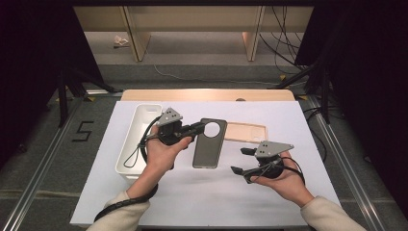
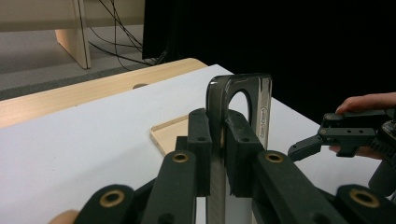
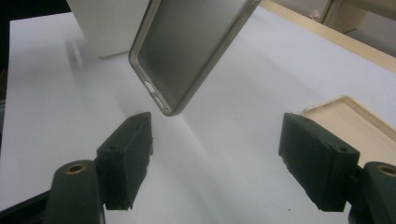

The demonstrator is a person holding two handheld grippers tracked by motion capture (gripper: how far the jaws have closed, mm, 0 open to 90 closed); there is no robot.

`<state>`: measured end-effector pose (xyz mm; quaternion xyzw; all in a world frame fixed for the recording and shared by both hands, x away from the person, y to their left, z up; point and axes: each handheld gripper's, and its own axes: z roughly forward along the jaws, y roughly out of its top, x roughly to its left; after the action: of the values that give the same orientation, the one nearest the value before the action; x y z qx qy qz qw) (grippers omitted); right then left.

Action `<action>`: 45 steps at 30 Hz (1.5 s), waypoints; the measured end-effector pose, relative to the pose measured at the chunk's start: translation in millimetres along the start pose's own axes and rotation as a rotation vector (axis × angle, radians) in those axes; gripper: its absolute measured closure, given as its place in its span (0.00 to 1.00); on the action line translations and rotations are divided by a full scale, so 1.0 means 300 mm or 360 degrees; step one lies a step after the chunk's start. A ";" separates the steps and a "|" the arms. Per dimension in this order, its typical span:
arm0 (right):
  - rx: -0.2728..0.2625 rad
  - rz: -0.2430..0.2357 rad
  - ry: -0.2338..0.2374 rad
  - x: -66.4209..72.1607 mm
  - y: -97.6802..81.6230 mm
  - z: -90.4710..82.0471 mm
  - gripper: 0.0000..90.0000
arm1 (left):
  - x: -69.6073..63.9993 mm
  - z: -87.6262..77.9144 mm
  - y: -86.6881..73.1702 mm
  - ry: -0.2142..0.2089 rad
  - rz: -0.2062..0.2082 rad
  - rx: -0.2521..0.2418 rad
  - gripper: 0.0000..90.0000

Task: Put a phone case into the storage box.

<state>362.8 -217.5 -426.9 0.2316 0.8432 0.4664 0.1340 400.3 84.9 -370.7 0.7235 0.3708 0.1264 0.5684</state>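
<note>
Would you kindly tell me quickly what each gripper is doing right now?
Left gripper: shut on the phone case, gripping its top edge.
Right gripper: open, holding nothing.

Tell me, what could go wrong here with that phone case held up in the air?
The left tongs pinch the dark phone case only at its top edge beside the round camera hole, so it might twist or slip out.

The right tongs are open with nothing between them, so they give no support if the case drops onto the white table.

A fall could also knock the beige case lying nearby.
</note>
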 end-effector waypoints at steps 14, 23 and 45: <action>-0.0030 0.0044 -0.0044 -0.018 -0.014 -0.022 0.27 | 0.013 -0.020 0.014 0.0013 0.0012 -0.0031 0.91; -0.0046 0.0062 -0.0063 -0.023 -0.018 -0.030 0.26 | 0.021 -0.031 0.021 0.0022 0.0010 -0.0042 0.91; -0.0065 0.0088 -0.0098 -0.036 -0.027 -0.046 0.26 | 0.073 -0.102 0.070 0.0068 -0.0014 -0.0128 0.91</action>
<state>363.8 -237.0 -426.5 0.2663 0.8222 0.4797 0.1515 405.2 120.5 -346.8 0.6957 0.3805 0.1541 0.5895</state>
